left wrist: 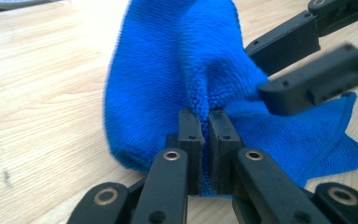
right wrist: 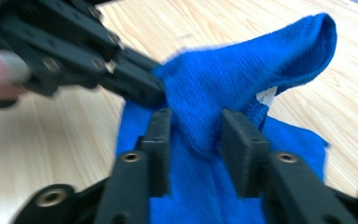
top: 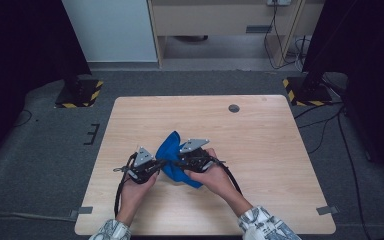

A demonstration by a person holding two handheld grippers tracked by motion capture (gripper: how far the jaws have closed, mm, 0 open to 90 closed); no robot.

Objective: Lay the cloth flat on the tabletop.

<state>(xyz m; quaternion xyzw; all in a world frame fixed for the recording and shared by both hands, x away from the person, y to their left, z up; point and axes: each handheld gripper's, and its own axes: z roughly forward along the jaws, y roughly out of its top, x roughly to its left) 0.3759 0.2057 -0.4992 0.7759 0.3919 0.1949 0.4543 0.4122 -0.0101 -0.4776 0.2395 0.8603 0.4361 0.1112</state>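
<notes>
1. Fingers [left wrist: 190, 135] of our left gripper [left wrist: 205, 140] are clamped together on a fold of the bright blue, soft microfibre cloth [left wrist: 186, 70], with only a thin ridge of fabric pinched between them.
2. Fingers [right wrist: 161, 140] of our right gripper [right wrist: 199, 140] stand apart; a raised fold of the cloth [right wrist: 242, 79] lies between them, but the pads do not press on it.
3. We see the right gripper's black linkage [left wrist: 307, 79] just beside the left gripper's fingertips, touching the cloth from the side.
4. From the high view, our left gripper [top: 152, 165] and right gripper [top: 180, 161] face each other closely, the cloth [top: 172, 145] bunched between them.
5. We find the cloth partly lifted into a hump, its lower part [top: 190, 179] lying on the light wooden surface [top: 260, 145], nearer the front edge than the far edge and slightly left of the middle.
6. We notice a small dark round disc [top: 234, 108] near the far edge of the surface, well apart from the cloth.
</notes>
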